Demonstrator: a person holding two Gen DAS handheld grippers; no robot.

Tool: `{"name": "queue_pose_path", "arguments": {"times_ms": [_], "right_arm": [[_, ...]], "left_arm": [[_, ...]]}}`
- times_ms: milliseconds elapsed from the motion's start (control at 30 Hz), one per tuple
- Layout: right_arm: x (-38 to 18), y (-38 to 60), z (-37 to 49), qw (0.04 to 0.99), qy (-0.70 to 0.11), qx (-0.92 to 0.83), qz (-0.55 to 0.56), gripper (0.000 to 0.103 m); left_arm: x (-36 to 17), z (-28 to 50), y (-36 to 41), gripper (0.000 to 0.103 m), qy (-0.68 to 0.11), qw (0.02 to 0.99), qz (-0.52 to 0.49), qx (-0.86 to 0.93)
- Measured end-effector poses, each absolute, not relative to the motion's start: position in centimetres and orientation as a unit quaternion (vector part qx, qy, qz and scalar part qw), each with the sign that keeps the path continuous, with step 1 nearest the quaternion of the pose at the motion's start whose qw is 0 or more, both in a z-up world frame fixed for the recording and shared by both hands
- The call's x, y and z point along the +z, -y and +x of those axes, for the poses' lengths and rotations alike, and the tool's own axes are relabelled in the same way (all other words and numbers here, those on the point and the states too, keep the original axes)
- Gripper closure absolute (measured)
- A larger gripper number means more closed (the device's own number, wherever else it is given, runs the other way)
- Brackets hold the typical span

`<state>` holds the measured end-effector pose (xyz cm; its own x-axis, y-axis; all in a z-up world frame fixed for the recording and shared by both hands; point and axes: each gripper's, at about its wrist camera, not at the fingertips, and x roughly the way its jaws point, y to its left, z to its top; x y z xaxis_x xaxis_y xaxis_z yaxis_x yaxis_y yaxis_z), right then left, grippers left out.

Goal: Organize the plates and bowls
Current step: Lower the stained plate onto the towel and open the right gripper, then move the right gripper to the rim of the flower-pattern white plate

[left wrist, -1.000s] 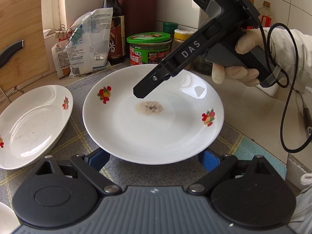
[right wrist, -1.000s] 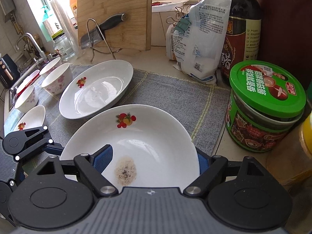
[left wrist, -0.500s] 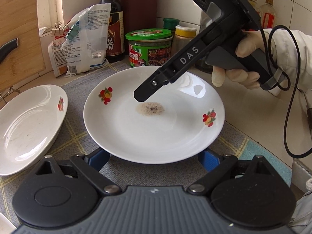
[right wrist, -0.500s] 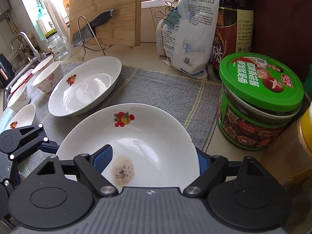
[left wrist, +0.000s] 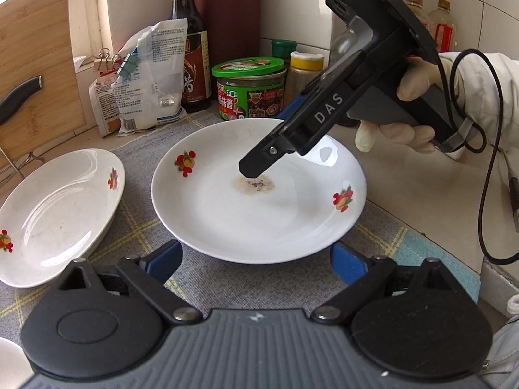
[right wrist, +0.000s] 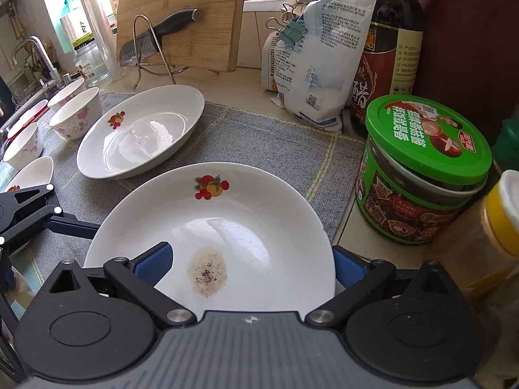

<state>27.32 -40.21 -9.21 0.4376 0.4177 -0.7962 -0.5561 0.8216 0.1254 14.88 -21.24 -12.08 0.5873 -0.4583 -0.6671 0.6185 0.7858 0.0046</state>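
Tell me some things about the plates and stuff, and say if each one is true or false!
1. The round plate has a dirty spot in the middle. True.
2. The jar has a red lid. False: its lid is green.
3. A knife hangs by the cutting board. True.
4. The round plate is stacked on the other plate. False: they lie side by side on the mat.

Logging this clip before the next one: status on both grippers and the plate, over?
Left gripper open, astride stained plate's near rim. Right gripper open over its far rim. Green-lidded jar close beside; second plate sits apart.
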Motion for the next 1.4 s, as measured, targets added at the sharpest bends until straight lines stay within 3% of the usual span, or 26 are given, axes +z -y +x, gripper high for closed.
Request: {"name": "queue_pose_path", "arguments": {"times_ms": [800, 1400], "right_arm": [[-3.8, 34.7, 19.1, 0.886, -0.367, 0.276, -0.074, 0.0], [-4.9, 25.5, 11.6, 0.883, -0.399, 0.245, -0.025, 0.0]], "left_arm": [[-7.1, 7.7, 15.2, 0.005, -0.314, 0.929, 0.078, -0.181], [-7.3, 2.6, 5.5, 0.005, -0.315, 0.923, 0.075, -0.21]]}}
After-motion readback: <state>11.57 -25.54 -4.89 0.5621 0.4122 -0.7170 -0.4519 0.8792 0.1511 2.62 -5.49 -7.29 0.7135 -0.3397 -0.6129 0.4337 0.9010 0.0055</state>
